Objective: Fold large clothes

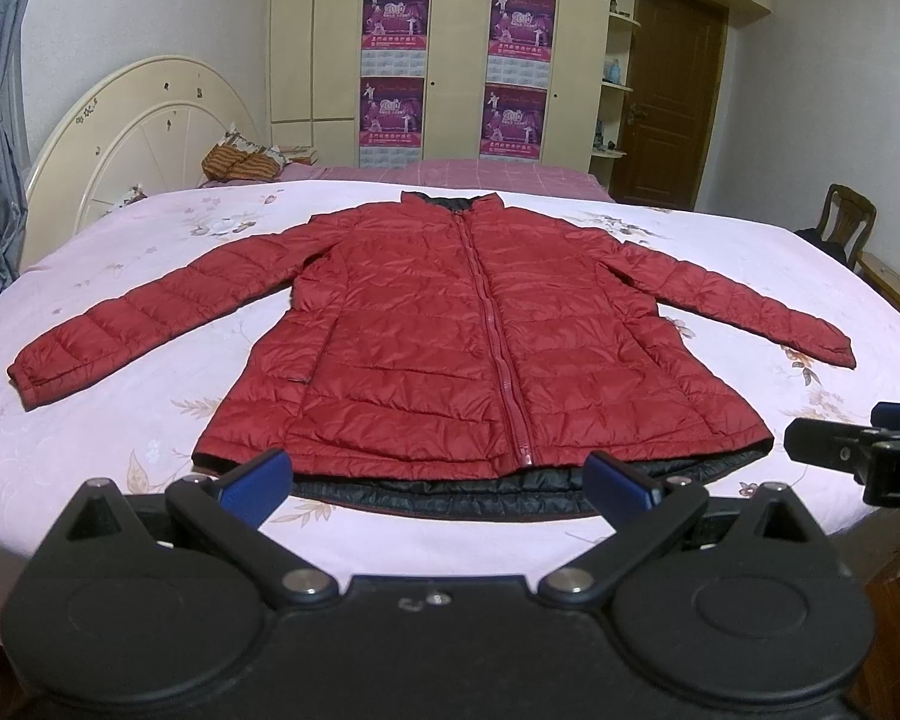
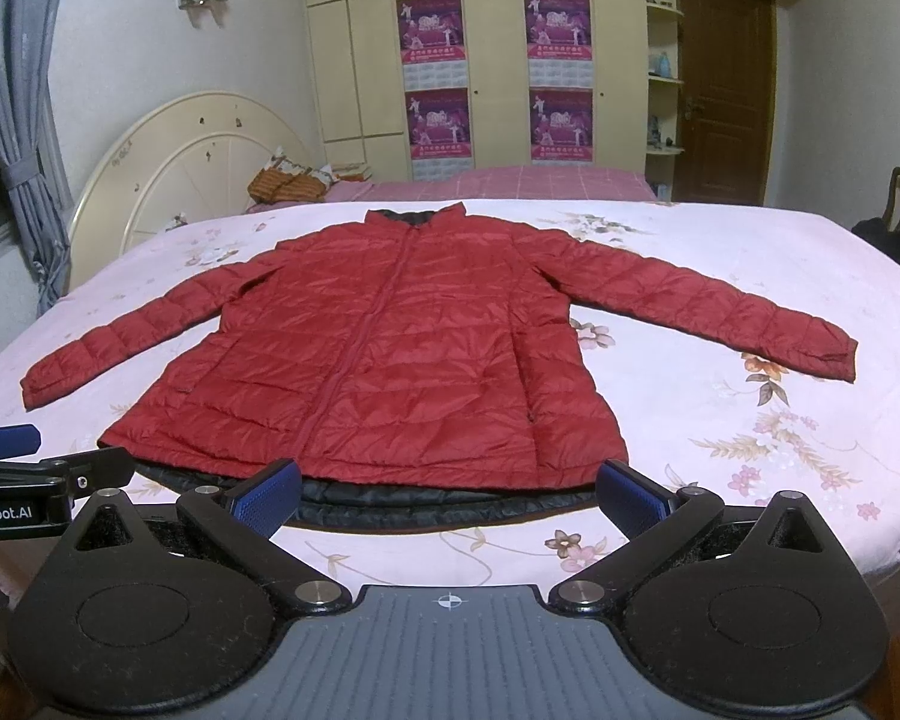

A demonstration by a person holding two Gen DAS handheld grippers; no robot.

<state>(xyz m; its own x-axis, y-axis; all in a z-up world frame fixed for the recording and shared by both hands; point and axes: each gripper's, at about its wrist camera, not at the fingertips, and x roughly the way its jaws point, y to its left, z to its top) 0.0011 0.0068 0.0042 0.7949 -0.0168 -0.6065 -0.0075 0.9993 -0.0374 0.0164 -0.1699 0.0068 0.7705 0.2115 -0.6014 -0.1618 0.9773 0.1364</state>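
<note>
Left gripper (image 1: 438, 483) and right gripper (image 2: 450, 495) nearest, side by side at near bed edge, fingers spread wide, holding nothing. Red puffer jacket (image 1: 450, 336) flat on floral bedsheet (image 1: 150, 228), zipped, front up, both sleeves out, black lining at hem. No fold made; all folding left.

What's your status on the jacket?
Both tongs, left and right, open, empty. Red jacket flat on bed, zipped, sleeves spread. Nothing in the way.
</note>
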